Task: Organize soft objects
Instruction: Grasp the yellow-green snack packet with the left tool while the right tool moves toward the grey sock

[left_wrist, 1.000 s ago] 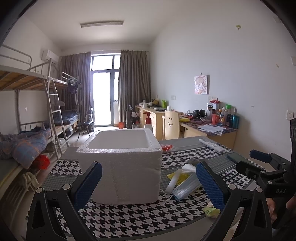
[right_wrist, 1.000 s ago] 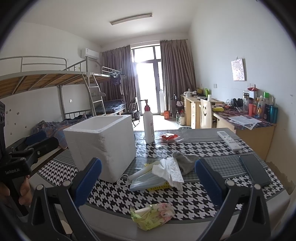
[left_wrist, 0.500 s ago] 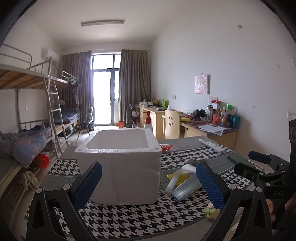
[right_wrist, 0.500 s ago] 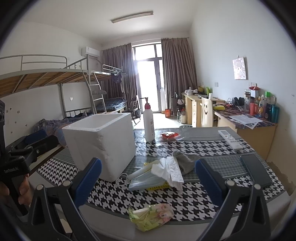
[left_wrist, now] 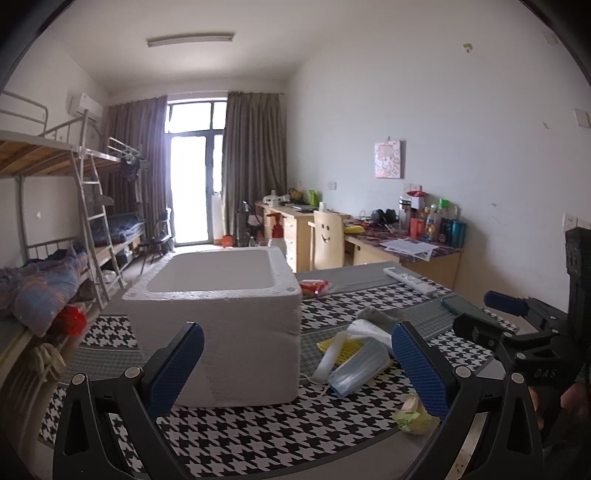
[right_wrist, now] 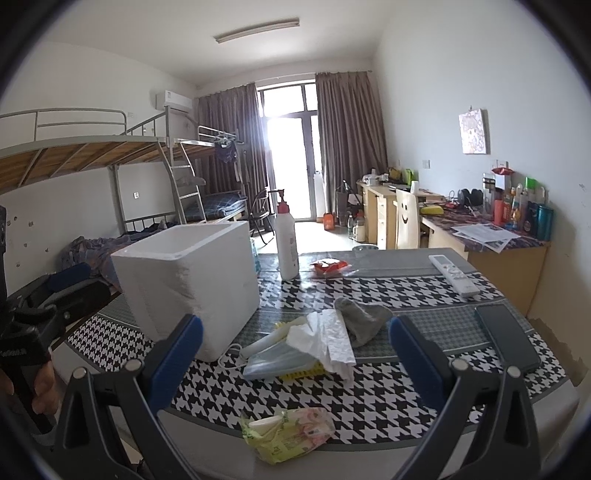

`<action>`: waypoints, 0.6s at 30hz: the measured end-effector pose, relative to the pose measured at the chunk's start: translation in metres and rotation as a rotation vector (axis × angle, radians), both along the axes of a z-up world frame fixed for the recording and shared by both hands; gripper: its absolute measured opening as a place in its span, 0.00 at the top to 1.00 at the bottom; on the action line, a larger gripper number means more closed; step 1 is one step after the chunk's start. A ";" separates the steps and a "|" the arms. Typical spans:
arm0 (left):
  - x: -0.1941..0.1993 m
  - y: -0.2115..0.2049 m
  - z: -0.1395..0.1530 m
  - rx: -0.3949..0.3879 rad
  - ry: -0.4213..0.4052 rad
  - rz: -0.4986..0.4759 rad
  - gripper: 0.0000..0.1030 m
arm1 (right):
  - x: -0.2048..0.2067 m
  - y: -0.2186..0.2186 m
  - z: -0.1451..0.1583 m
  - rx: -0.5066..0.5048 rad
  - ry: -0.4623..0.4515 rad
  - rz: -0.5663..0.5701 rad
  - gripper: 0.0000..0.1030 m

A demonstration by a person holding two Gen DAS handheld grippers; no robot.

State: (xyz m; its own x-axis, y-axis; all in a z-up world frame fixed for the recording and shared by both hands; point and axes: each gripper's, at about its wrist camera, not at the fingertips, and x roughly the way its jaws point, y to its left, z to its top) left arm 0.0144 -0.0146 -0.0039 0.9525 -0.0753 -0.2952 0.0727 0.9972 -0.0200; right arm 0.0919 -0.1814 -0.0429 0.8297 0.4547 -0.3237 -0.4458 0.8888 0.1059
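Left tool (left_wrist: 297, 360) and right tool (right_wrist: 295, 354): black angular frames with silver screws. Each finger carries a blue textured pad (left_wrist: 415, 365). Bare skin shows on both hands (right_wrist: 40, 391).

White walls (right_wrist: 436, 74), white ceiling with one fluorescent tube (right_wrist: 256, 28), unlit. Glass balcony door (right_wrist: 291, 155) at far end, overexposed, flanked by grey-brown curtains (right_wrist: 347, 147). Metal bunk beds (right_wrist: 122, 147) with ladder along left wall; air conditioner (right_wrist: 173, 100) above. Wooden desks (right_wrist: 506, 254) along right wall, cluttered with bottles; smiley-face chair (right_wrist: 406, 218); small picture (right_wrist: 474, 133) hung above.
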 end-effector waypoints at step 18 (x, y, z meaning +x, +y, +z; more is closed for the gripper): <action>0.014 -0.035 -0.020 0.024 0.120 -0.178 0.01 | 0.026 -0.011 -0.017 -0.035 0.062 -0.033 0.01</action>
